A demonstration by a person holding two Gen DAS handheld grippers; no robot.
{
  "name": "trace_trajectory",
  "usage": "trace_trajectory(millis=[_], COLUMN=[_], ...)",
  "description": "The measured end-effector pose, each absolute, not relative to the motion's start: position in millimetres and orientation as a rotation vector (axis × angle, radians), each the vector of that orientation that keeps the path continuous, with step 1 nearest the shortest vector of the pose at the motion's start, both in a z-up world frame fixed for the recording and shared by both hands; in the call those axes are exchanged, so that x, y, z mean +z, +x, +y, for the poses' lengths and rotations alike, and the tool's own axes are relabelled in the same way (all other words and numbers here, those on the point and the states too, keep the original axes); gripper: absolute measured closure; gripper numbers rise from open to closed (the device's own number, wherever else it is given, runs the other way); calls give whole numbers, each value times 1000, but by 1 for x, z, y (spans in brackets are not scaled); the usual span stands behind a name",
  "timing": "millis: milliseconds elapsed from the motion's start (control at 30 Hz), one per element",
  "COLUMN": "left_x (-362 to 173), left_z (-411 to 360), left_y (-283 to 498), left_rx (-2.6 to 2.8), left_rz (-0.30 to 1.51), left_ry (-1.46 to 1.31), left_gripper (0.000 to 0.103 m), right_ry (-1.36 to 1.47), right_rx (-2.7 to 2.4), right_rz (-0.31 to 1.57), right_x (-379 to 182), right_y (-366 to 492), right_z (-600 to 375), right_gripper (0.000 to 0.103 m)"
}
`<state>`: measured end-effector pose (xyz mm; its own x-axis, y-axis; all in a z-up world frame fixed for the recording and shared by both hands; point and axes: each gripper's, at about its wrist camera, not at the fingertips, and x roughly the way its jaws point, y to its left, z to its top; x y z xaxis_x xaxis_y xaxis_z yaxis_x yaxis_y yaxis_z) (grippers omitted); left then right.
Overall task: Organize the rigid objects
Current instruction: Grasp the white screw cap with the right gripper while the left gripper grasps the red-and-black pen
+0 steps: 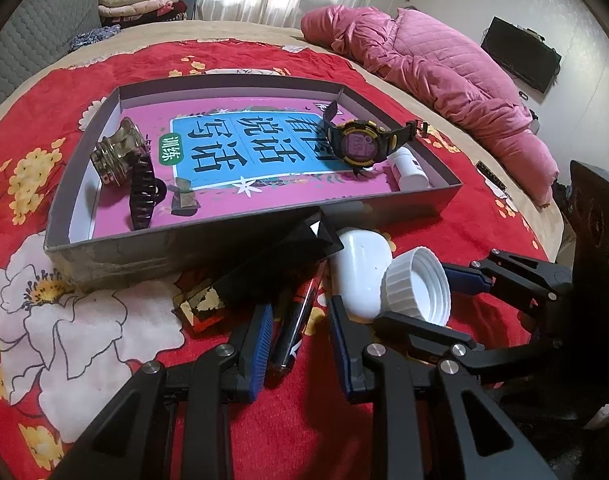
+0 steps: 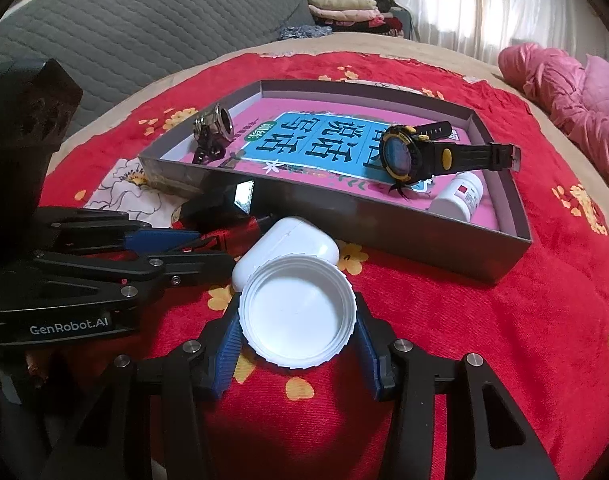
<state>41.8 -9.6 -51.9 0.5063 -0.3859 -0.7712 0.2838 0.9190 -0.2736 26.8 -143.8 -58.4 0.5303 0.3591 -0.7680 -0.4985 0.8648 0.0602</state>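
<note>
- Your right gripper (image 2: 298,334) pinches the white cap (image 2: 298,320), blue pads (image 2: 229,344) on both sides of its ribbed rim, open side facing the camera.
- Cap sits just in front of the white earbud case (image 2: 290,240), which lies on the red blanket (image 2: 484,340) near the tray's front wall.
- Your left gripper (image 1: 300,320) is narrowed around a dark pen-like stick (image 1: 292,332) lying on the blanket; pads stand close to it, but you cannot tell whether they press on it.
- Black block with a shiny corner (image 1: 288,256) lies just beyond the left fingertips, touching or almost touching the tray wall.
- Small gold-and-black square (image 1: 202,306) on the blanket, left of the left gripper.
- Grey tray (image 1: 144,244) holds a pink book with a blue panel (image 1: 232,140) flat on its floor.
- On the book: black-and-yellow watch (image 1: 358,140) at the right, propped on edge.
- White pill bottle (image 1: 408,168) on its side in the right near corner.
- Metal ring piece (image 1: 118,150) and black hair claw (image 1: 142,196) at the left end; a small dark clip (image 1: 182,200) just beside the claw.
- Pink quilt (image 1: 432,68) heaped on the bed beyond the tray.
</note>
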Motion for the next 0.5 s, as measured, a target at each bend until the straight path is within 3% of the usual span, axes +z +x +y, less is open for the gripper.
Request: trace_trajectory(millis=[500], left_x=[-53], left_z=[-13], left_y=[45], left_rx=[-418], left_rz=[968], left_ry=[-99], left_gripper=[88], right_ry=[-141], right_rx=[513], right_rz=[883], right_x=[-59], right_y=[28], right_z=[-151], right_gripper=[52])
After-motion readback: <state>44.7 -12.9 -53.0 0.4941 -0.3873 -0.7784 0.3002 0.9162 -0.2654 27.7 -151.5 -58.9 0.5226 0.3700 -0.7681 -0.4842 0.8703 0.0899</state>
